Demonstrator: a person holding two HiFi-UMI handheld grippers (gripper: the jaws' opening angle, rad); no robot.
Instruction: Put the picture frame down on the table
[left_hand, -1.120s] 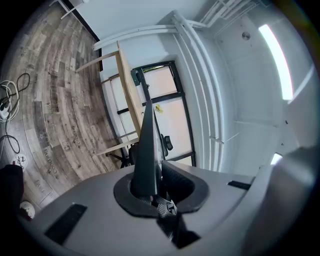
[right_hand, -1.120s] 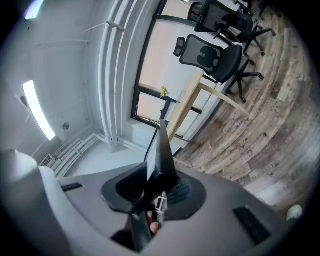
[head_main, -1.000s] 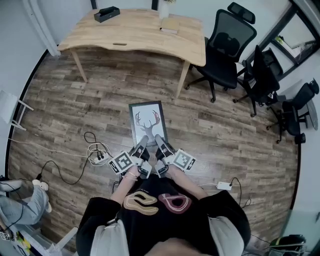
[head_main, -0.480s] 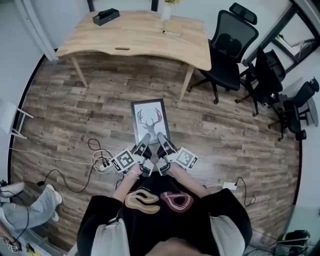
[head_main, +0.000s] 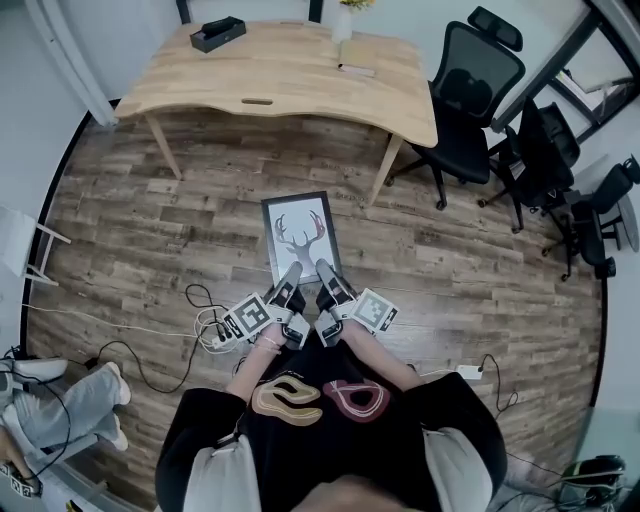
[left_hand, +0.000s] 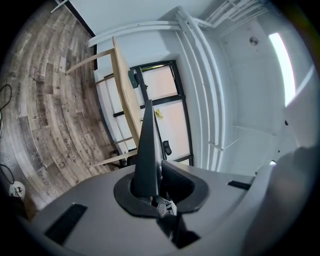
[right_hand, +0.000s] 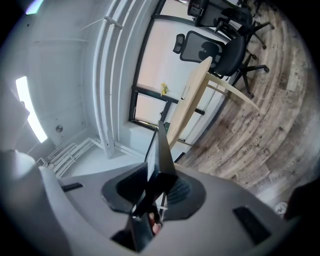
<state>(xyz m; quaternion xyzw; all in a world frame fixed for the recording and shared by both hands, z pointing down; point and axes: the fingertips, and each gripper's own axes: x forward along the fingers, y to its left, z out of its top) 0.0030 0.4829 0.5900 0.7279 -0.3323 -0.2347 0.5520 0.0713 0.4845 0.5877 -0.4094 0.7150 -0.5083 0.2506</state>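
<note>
Over the wood floor (head_main: 150, 230), the left gripper (head_main: 289, 274) and right gripper (head_main: 326, 271) stayed clamped on the near edge of the picture frame (head_main: 303, 235), held flat. The table (head_main: 280, 70) had drifted closer, so I'd say it was still in transit, not placed.

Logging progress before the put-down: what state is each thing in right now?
picture frame: held level above the floor, print facing up, not on the table.
left gripper: shut on the picture frame's near edge.
right gripper: shut on that same edge.
table: standing ahead, apart from the picture frame.
</note>
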